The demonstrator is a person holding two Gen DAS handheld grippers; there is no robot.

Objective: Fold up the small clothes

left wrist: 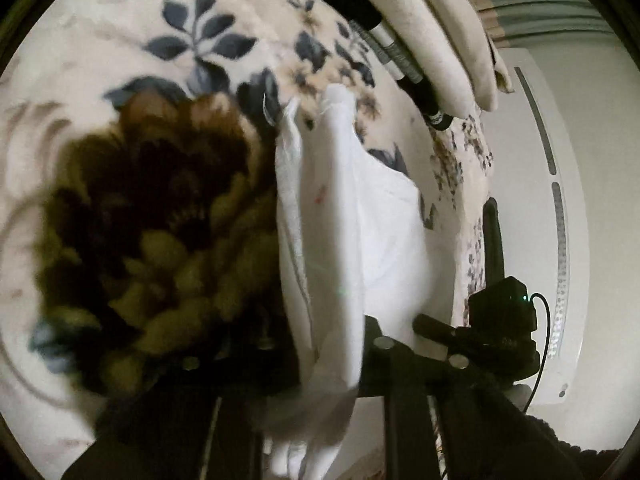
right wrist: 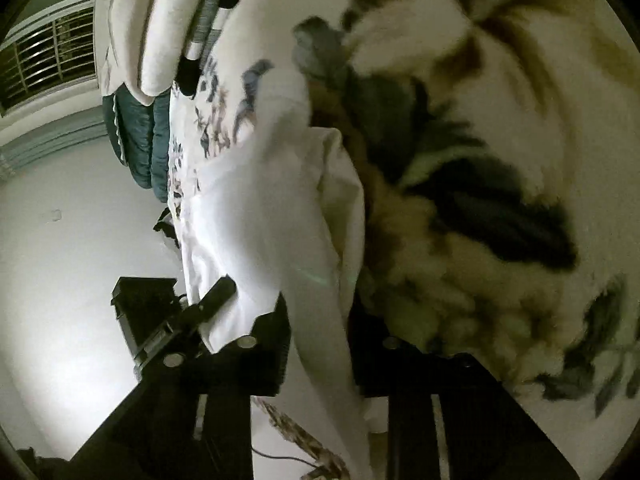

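Note:
A small white garment (left wrist: pixel 340 216) hangs stretched between both grippers, lifted above a floral blanket (left wrist: pixel 160 40). My left gripper (left wrist: pixel 332 364) is shut on one end of it; cloth bunches between the jaws. The right gripper also shows in the left wrist view (left wrist: pixel 492 216), black, at the garment's far edge. In the right wrist view my right gripper (right wrist: pixel 320 340) is shut on the same white garment (right wrist: pixel 260 208), which runs up and away from the jaws. The left gripper shows there too (right wrist: pixel 216 292), against the cloth's left edge.
The blanket has a large brown flower (left wrist: pixel 152 240) and dark leaves (right wrist: pixel 500 216). Folded cream and dark clothes (left wrist: pixel 432 32) are stacked at the bed's far end (right wrist: pixel 152 32). A white wall (right wrist: pixel 80 240) and a barred window (right wrist: pixel 44 60) lie beyond.

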